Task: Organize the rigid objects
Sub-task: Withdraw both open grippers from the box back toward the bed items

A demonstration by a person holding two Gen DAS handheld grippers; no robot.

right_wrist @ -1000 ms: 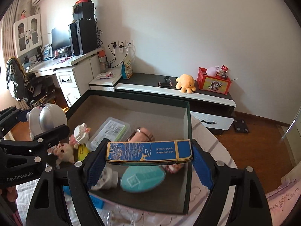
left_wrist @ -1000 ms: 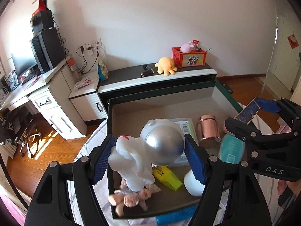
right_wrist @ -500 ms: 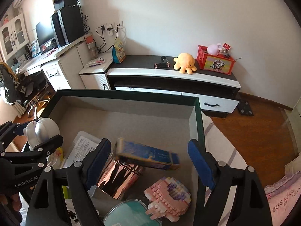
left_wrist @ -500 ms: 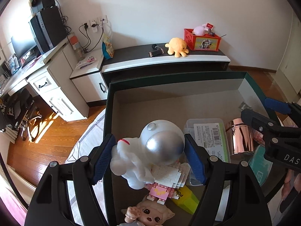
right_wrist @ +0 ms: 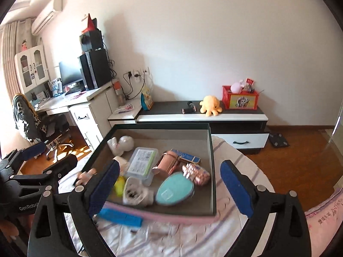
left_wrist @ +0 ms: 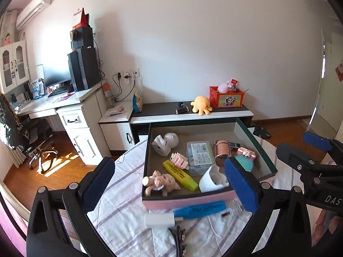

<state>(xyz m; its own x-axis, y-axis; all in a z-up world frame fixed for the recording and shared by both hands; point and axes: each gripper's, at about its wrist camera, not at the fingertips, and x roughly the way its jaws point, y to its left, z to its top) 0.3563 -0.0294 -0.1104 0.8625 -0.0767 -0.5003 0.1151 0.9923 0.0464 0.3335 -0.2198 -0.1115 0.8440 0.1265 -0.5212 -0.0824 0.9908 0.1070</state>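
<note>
Both tongs are seen opening wide with nothing gripped: the left gripper [left_wrist: 171, 180] and right gripper [right_wrist: 173, 187] are held above the box's near edge. Inside the box [left_wrist: 246, 131], a white astronaut figure [left_wrist: 165, 143] lies in the far left corner, a clear case [left_wrist: 199, 155] mid-box, a copper cup [left_wrist: 221, 148] and blue carton [right_wrist: 188, 156] toward the right wall, a pig figure [left_wrist: 160, 182] and yellow highlighter [left_wrist: 180, 174] near the front.

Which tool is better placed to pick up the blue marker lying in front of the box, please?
Probably the left tool: the blue marker lies between its opening, empty jaws, while the right tool faces the box.
</note>
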